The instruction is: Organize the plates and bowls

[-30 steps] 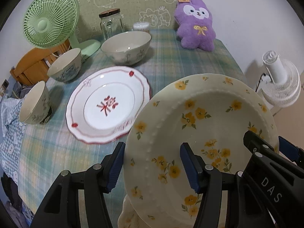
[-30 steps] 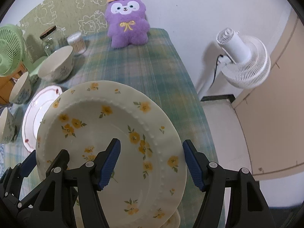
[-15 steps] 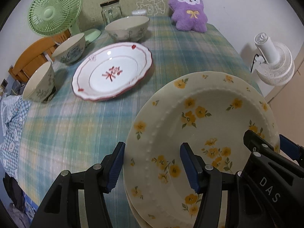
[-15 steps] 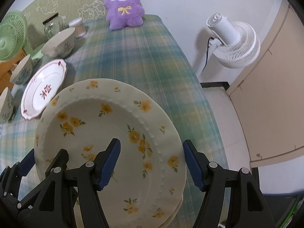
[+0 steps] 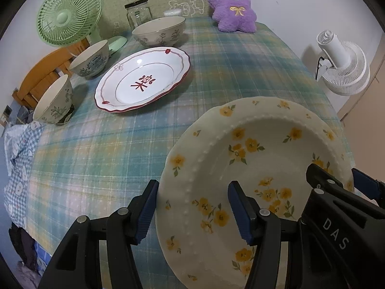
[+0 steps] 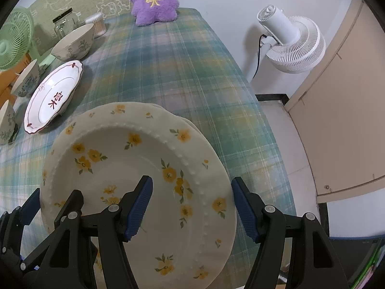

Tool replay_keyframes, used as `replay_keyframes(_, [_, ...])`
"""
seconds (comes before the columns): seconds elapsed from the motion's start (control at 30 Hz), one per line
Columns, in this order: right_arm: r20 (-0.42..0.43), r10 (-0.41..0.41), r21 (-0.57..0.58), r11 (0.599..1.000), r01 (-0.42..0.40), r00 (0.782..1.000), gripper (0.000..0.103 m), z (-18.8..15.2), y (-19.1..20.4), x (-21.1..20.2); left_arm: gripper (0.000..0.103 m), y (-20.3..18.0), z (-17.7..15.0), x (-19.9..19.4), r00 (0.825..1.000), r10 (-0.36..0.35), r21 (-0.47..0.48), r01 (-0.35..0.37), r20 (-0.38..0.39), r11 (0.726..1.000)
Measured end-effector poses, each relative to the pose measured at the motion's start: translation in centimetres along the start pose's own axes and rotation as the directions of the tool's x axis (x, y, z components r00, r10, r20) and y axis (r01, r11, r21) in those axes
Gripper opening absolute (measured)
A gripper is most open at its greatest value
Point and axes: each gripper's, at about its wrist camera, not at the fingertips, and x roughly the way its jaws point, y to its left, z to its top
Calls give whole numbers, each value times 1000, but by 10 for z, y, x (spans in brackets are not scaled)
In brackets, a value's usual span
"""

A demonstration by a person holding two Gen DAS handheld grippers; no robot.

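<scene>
Plate (image 5: 252,168) between both hand-held grippers

Lighting is soft, even and moderately bright in both views. A glare spot shows on the white plate (image 5: 144,82). The bowls (image 5: 158,31) cast faint, diffuse shadows on the tablecloth (image 5: 101,154). Focus is sharp throughout, without motion blur. Fisheye distortion bends straight edges towards the frame borders. All corners are vignetted black.

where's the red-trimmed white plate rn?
The red-trimmed white plate lies flat on the plaid tablecloth, upper left in both wrist views, with three floral bowls along its left and far sides and clear of the yellow-flower plate that both grippers carry.
</scene>
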Motion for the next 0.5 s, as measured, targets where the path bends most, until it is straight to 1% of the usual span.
replay_keyframes(0.23, [-14,-4,8,1000,4,1000,71,2,-2,7,59,-9,2,4,999,36,20,-36,8,999])
replay_keyframes(0.5, [-8,-18,-16,1000,18,1000,71,7,-1,12,60,-18,-1,7,993,114,-11,-113,43,993])
